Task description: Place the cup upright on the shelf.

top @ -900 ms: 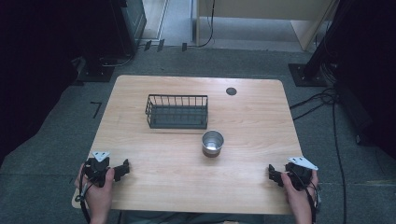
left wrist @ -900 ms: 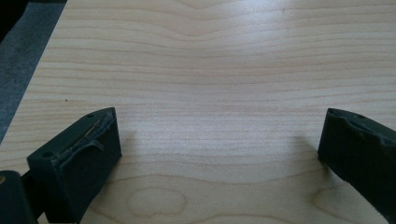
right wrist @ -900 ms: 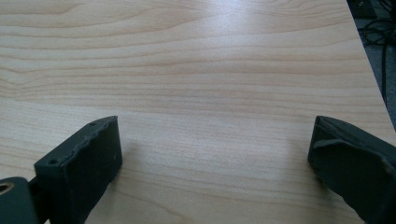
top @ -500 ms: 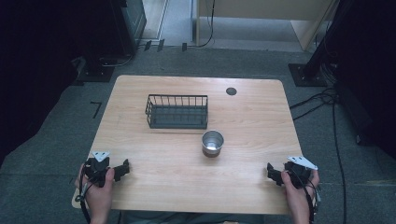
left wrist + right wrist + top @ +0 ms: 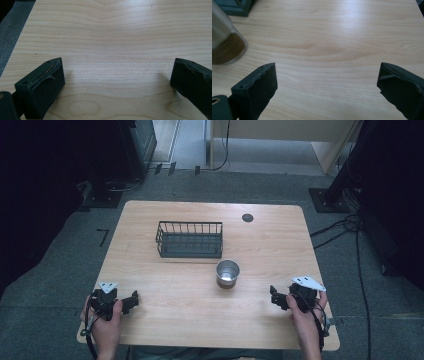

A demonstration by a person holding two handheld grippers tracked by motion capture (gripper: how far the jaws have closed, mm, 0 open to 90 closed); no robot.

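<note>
A shiny metal cup [image 5: 228,272] stands upright near the middle of the wooden table [image 5: 165,300], just in front of a dark wire basket [image 5: 190,239]. My left gripper [image 5: 131,301] rests low at the table's front left, held by a hand, its jaws wide open over bare wood [image 5: 117,75]. At the front right my right gripper [image 5: 276,297] is also open, pointing left toward the cup. In the right gripper view the cup [image 5: 225,40] sits at the far left, apart from the jaws, with a corner of the basket [image 5: 235,6] above it.
A small dark round grommet [image 5: 247,217] sits near the table's far edge. Cables [image 5: 345,227] and dark stand bases lie on the grey floor around the table. The table's left edge [image 5: 15,42] is close beside my left gripper.
The right gripper has edged slightly left toward the cup. The left gripper, cup and basket have not moved.
</note>
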